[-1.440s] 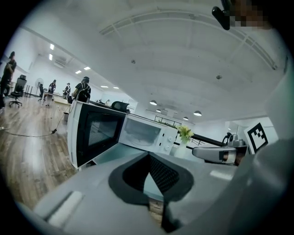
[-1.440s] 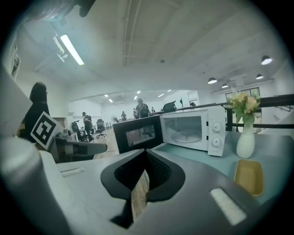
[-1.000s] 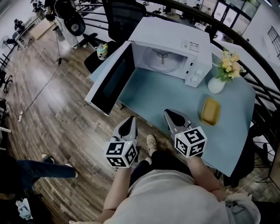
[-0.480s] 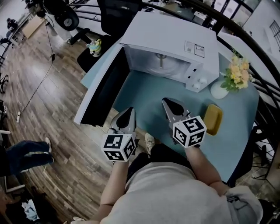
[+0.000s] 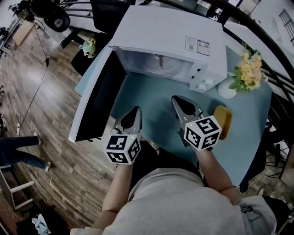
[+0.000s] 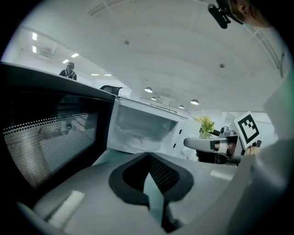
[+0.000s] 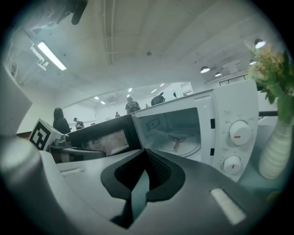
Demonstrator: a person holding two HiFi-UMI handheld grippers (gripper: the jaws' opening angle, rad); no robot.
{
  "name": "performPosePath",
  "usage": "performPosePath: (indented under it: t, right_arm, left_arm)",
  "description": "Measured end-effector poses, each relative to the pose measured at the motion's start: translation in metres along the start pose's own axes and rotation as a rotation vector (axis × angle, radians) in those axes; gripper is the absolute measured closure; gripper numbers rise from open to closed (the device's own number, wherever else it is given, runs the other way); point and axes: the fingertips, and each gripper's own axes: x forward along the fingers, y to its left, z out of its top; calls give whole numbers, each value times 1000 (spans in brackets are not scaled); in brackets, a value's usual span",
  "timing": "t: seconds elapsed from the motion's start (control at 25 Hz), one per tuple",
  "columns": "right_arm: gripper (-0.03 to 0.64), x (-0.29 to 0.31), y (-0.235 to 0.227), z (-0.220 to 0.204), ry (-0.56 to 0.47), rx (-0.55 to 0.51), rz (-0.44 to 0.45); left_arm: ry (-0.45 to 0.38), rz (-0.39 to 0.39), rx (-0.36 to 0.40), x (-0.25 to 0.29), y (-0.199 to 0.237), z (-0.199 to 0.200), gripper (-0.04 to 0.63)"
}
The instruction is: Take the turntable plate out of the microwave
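Turntable plate (image 5: 161, 69) lying inside microwave (image 5: 170, 32) ahead of both grippers, partly hidden under its roof; left gripper (image 5: 136, 110) and right gripper (image 5: 175, 99) holding jaws pressed together, empty.

We take this for a big open-plan office or lab floor. A wood floor (image 5: 41, 124) spreads out with a cable (image 5: 36, 92) trailing over it. An office chair (image 5: 109, 11) stands behind the teal table (image 5: 147, 98), and a black railing (image 5: 259, 36) curves past. Rows of ceiling lights (image 6: 148, 90) recede, and people (image 7: 59, 120) stand about in the background.
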Motion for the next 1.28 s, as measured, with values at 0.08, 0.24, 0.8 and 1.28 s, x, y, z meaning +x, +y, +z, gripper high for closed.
performPosePath:
  t: [0.08,0.24,0.8,1.28]
  right_arm:
    - [603,1,-6,0,-4,19,-21]
    - [603,9,-10,-3,-1,4,-53]
    - [567,43,-48,-27,26,218,-210]
    - [509,87,-76,-39,-42,520,-221]
  left_arm:
    - [10,-14,4,7,0,1,595]
    - [37,-38,11,20,1,-1,595]
    - [131,-142,94,46,23,-7,595]
    - [138,-195,44,76,35,-15,595]
